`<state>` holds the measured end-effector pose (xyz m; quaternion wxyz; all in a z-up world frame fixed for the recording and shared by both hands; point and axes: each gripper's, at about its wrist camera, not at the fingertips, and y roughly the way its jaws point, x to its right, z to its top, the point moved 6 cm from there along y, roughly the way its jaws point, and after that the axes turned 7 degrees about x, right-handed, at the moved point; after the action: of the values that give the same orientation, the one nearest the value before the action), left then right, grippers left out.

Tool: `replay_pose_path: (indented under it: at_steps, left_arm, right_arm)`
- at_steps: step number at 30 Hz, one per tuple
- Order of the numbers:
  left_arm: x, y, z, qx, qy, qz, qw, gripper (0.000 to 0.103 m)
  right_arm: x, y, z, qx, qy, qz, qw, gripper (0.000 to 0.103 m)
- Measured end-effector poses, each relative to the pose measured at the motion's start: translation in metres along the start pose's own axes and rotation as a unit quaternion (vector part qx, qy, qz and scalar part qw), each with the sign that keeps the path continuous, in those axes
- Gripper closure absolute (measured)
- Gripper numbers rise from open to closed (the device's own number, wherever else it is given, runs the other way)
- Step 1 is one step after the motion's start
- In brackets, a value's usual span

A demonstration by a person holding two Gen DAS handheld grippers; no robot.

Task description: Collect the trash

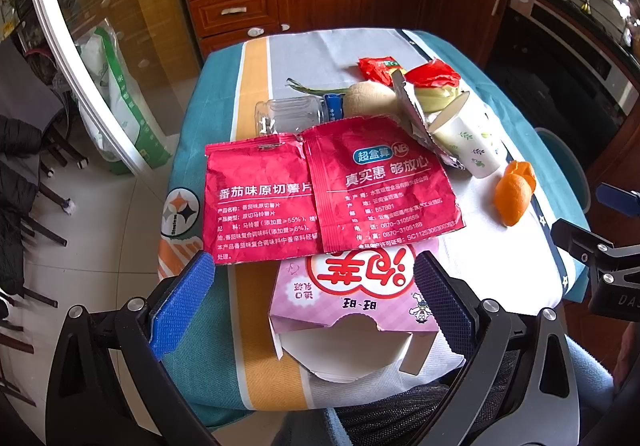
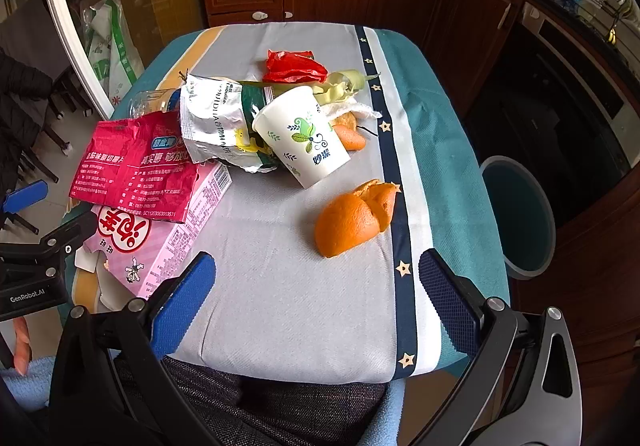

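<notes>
The pink box [image 1: 352, 298] lies between the left gripper's [image 1: 316, 306] wide-apart fingers. The right gripper [image 2: 316, 306] is spread too, orange peel [image 2: 354, 220] just beyond.

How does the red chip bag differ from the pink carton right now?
The red chip bag is a flat, crinkled, torn-open foil pouch; the pink carton is a stiff box with its end flaps open. The bag lies on top, overlapping the carton's far end; the carton sits beneath it on the tablecloth, nearer the left claw. Both lie flat, untouched, and both claws are open, including the right claw.
</notes>
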<state>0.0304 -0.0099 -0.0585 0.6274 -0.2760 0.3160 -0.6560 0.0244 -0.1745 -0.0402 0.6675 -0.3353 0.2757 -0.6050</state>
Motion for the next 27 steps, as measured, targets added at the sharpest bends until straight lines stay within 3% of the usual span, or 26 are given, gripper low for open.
replay_pose_path:
  at_steps: [27]
  left_arm:
    - [-0.0062, 0.0000, -0.0001, 0.003, 0.006, 0.006, 1.0000, 0.004]
  right_arm:
    - [-0.0086, 0.0052, -0.0031, -0.003, -0.013, 0.014, 1.000, 0.005]
